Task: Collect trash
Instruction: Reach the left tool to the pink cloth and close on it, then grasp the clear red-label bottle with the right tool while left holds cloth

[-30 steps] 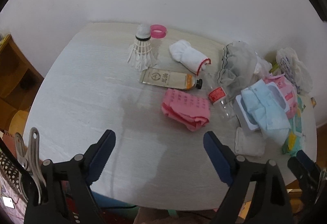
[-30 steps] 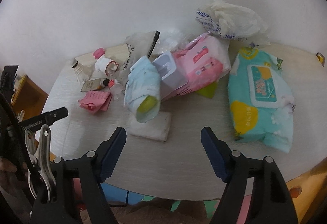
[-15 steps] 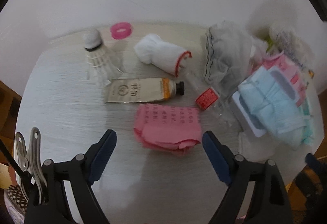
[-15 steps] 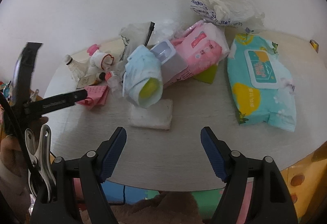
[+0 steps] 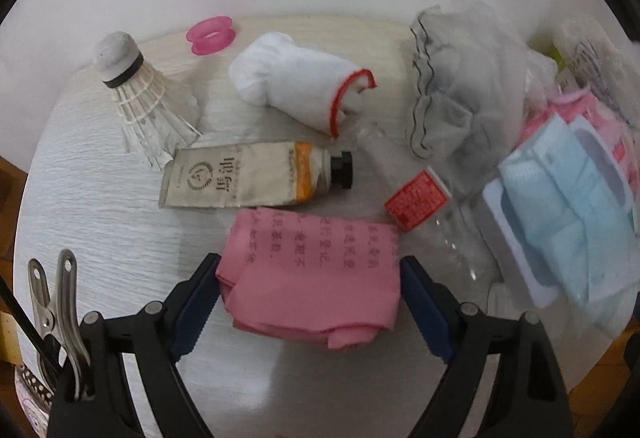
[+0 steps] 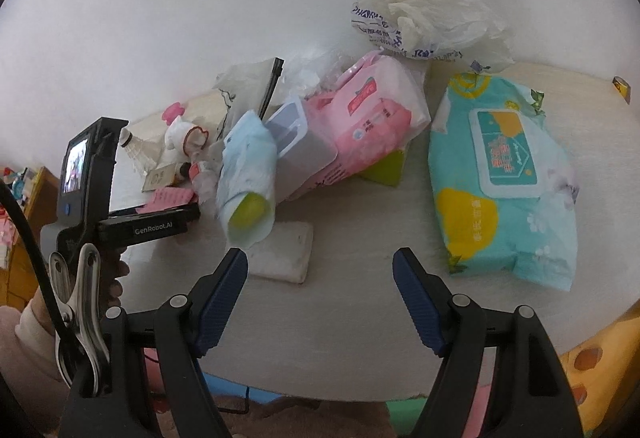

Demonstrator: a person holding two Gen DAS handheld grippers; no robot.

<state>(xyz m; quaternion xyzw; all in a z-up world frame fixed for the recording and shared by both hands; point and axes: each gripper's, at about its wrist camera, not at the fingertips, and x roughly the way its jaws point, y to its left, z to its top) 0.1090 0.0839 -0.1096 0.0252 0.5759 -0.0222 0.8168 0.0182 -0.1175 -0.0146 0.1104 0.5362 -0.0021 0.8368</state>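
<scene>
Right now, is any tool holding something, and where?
Nothing is held. The left tool is open around the pink paper, not yet pinching it. The right tool is open over the bare table.

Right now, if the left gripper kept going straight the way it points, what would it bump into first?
Most likely the folded pink paper with printed characters: it lies between the open left gripper fingers, which look not yet closed on it.

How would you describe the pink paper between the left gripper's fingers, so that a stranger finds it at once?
On the pale table, look just below the cream tube with a black cap. The folded pink paper lies there, the only flat pink sheet with printed characters.
</scene>
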